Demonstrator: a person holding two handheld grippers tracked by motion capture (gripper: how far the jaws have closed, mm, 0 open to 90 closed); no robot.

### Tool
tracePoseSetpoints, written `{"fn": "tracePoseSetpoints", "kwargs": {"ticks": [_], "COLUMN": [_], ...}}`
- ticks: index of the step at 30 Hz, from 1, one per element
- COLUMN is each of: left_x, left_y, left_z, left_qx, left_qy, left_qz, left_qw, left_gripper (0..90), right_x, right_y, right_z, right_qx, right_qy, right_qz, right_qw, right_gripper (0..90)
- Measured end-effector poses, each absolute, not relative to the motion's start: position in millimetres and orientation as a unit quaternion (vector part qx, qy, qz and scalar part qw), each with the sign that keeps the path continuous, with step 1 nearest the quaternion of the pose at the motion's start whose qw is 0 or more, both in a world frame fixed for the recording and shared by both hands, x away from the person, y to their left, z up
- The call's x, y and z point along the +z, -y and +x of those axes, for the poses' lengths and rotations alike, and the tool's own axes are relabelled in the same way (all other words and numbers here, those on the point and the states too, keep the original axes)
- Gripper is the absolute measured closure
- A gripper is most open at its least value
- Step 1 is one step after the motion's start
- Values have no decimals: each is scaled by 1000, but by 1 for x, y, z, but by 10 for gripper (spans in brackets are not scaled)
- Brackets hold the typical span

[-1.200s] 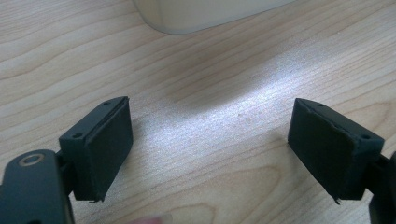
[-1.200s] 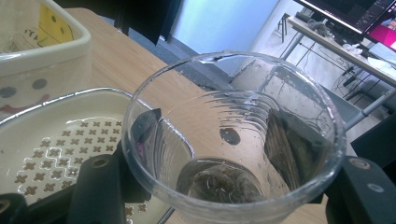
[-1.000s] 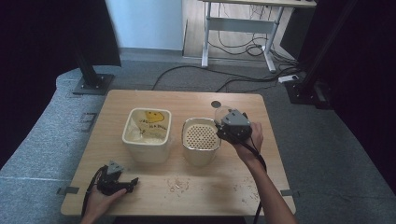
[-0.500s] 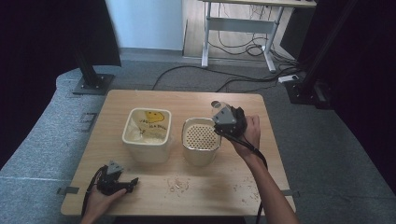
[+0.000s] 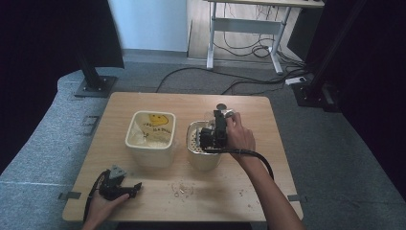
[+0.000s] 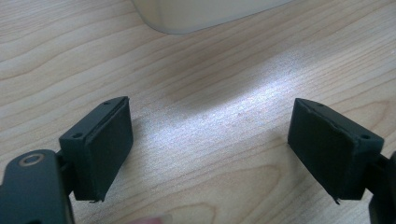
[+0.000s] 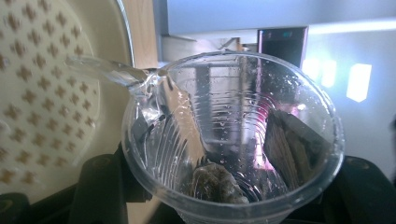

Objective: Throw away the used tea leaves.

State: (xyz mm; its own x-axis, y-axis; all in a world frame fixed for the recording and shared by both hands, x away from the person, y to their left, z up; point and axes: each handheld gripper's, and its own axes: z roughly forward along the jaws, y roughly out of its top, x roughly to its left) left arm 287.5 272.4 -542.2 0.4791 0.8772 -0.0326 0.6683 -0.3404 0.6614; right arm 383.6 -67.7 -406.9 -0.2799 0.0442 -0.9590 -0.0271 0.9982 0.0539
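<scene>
Clear plastic cup point(image 7: 233, 140), clamped in the right tongs point(image 5: 214, 135), lies tipped, mouth toward the perforated cream bin point(image 5: 203, 155), water point(image 7: 107, 70) spilling from its rim. Cream bin point(image 5: 149, 139) with a yellow face print stands left; wording unreadable. Left tongs point(image 6: 210, 149) rest apart on the counter point(image 5: 268, 191) near-left, open wood around them.

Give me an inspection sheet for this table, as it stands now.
Surface: wooden table, small crumbs near its front edge.
Job's things: clear plastic cup tipped, water streaming onto the perforated strainer tub; cream bin with a smiley print beside it.
Clutter: small round object at the table's far edge.
Grippers: right tongs shut on the cup; left tongs open, low over the wood.
Cables: tongs cable; floor cables.
Surroundings: desk frame, dark stands.
</scene>
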Motion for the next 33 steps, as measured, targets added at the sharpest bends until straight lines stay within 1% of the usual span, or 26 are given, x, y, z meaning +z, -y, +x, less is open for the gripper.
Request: {"fn": "tracePoseSetpoints", "kwargs": {"ticks": [8, 13, 20, 23, 26, 29, 33], "left_x": [-542, -542, -542, -542, -542, -542, -542], "left_y": [-273, -272, -272, -272, -272, -273, -272], "left_z": [288, 288, 288, 288, 288, 288, 288], "left_qx": [167, 167, 168, 169, 169, 168, 168], "left_qy": [-482, -482, -482, -482, -481, -481, -481], "left_qz": [802, 802, 802, 802, 802, 802, 803], "left_qw": [312, 312, 310, 311, 310, 312, 311], "left_gripper": [141, 141, 140, 141, 141, 142, 141], "right_x": [-422, -429, -432, -430, -434, -432, -436], "right_y": [55, 51, 49, 50, 48, 48, 45], "right_z": [385, 383, 379, 380, 378, 379, 376], "right_qx": [-98, -158, -182, -207, -212, -198, -202], "right_qy": [-748, -715, -682, -643, -638, -649, -636], "right_qz": [-108, -170, -205, -218, -244, -221, -241], "right_qw": [647, 659, 678, 704, 699, 700, 705], "right_gripper": [389, 393, 396, 395, 395, 395, 393]}}
